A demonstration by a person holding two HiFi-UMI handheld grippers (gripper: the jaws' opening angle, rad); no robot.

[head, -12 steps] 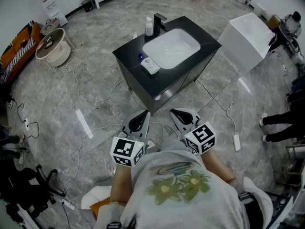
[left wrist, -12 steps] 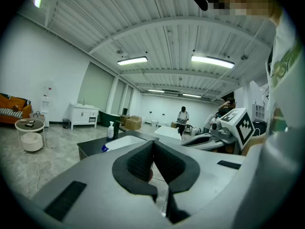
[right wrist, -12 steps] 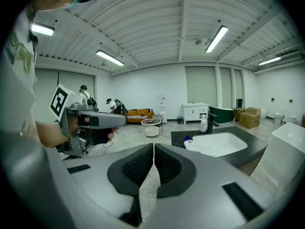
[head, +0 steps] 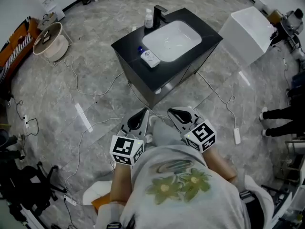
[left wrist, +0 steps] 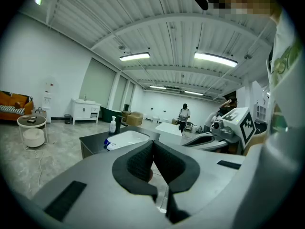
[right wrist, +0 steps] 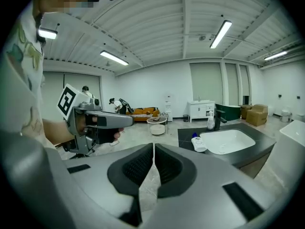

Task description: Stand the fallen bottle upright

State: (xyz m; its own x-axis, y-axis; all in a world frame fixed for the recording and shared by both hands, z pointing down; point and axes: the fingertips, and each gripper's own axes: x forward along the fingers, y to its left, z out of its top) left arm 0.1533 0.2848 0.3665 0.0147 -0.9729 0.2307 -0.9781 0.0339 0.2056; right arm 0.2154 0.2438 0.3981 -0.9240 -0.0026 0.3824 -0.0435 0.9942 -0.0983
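A white bottle (head: 151,58) lies on its side on the black vanity top (head: 128,44), at the near left corner of the white basin (head: 171,39). It also shows as the fallen bottle (right wrist: 199,143) in the right gripper view and, smaller, the bottle (left wrist: 112,146) in the left gripper view. My left gripper (head: 143,112) and right gripper (head: 174,111) are held side by side close to my body, well short of the vanity. Both point toward it. The left gripper (left wrist: 153,142) and right gripper (right wrist: 153,144) are shut, with nothing between their pads.
An upright pump bottle (head: 149,19) stands beside the black faucet (head: 160,13) at the basin's far corner. A white box-shaped tub (head: 248,35) stands to the right. Cables (head: 95,92) trail over the floor, and a round side table (head: 47,41) sits far left. A person's legs (head: 281,114) are at the right edge.
In the head view the vanity has shifted slightly up and left. Both grippers stay shut in the same place in front of my body.
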